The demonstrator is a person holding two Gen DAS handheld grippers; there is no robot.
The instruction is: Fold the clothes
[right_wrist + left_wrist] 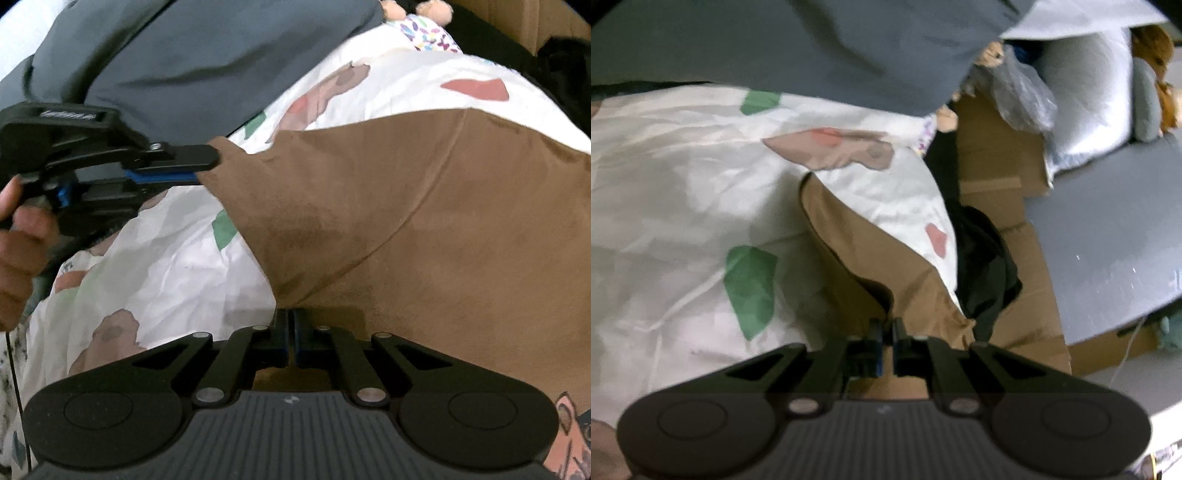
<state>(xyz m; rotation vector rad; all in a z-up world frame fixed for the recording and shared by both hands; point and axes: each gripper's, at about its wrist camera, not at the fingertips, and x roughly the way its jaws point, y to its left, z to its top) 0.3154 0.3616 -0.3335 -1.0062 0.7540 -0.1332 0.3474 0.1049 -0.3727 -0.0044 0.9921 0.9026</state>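
A brown garment is held up over a white patterned sheet, pinched at two points. The left gripper is clamped on one corner, at the left in the right wrist view; the right gripper is closed on the near edge. A seam is seen, but no finished fold, so the stage cannot be judged. The garment's far and right parts are cut off, and its kind cannot be made out. Both views are blurred.

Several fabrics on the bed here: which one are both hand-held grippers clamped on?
The brown garment. The left hand-held gripper and right hand-held gripper both pinch its edge; the grey cloth and patterned white sheet lie ungripped.
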